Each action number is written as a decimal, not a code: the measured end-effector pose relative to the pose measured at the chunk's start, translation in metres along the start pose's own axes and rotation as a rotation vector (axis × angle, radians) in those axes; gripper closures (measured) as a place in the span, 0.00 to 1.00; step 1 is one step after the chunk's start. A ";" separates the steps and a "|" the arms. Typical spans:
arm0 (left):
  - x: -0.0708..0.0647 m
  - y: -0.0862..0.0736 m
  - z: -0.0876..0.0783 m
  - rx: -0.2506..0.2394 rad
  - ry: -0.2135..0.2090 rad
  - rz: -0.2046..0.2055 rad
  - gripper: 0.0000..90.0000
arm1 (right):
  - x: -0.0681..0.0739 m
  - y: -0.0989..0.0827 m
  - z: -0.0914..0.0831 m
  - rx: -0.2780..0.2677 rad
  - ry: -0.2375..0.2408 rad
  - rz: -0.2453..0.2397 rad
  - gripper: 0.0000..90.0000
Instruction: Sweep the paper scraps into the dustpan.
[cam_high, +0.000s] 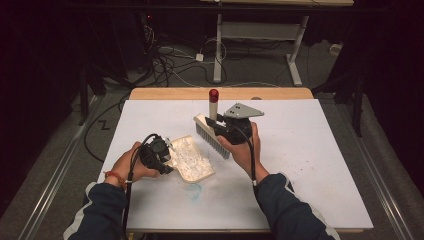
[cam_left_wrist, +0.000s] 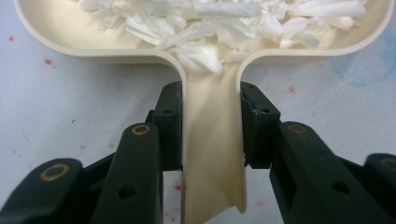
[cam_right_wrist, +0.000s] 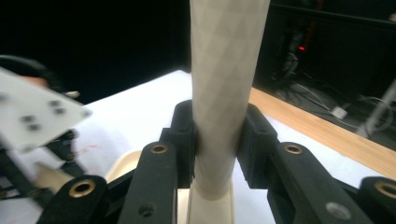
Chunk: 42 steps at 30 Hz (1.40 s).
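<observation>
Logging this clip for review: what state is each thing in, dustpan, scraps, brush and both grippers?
dustpan: flat on the table, handle clamped.
paper scraps: heaped inside the dustpan.
brush: lifted off the table, bristles down, handle upright.
left gripper: shut on the dustpan handle.
right gripper: shut on the brush handle.
table: faintly stained.

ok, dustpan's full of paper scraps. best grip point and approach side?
Grip the dustpan by its handle, coming in along the handle from the end away from the tray. The handle is narrow with flat parallel sides that fit between the pads, and the tray is wide, curved and loaded with scraps. The left gripper already clamps it that way, likely keeping the pan level.
</observation>
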<state>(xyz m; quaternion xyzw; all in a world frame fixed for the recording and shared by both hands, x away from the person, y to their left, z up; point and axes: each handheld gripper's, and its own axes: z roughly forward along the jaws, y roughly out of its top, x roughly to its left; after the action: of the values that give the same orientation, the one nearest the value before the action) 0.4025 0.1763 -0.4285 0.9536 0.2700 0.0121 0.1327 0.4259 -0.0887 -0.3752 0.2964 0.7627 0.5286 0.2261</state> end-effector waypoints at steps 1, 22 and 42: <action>0.000 0.000 0.000 0.002 -0.001 0.000 0.70 | 0.000 0.000 0.000 0.000 0.000 0.000 0.79; -0.006 -0.007 0.007 -0.013 0.008 -0.022 0.70 | 0.053 -0.027 -0.026 0.120 0.117 -0.135 0.79; -0.004 -0.012 0.013 -0.017 -0.006 -0.029 0.70 | 0.037 -0.006 -0.054 0.036 0.113 -0.106 0.79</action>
<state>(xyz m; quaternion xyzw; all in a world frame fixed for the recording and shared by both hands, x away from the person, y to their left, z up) 0.3943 0.1807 -0.4439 0.9484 0.2834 0.0093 0.1418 0.3626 -0.1012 -0.3634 0.2294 0.7982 0.5178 0.2051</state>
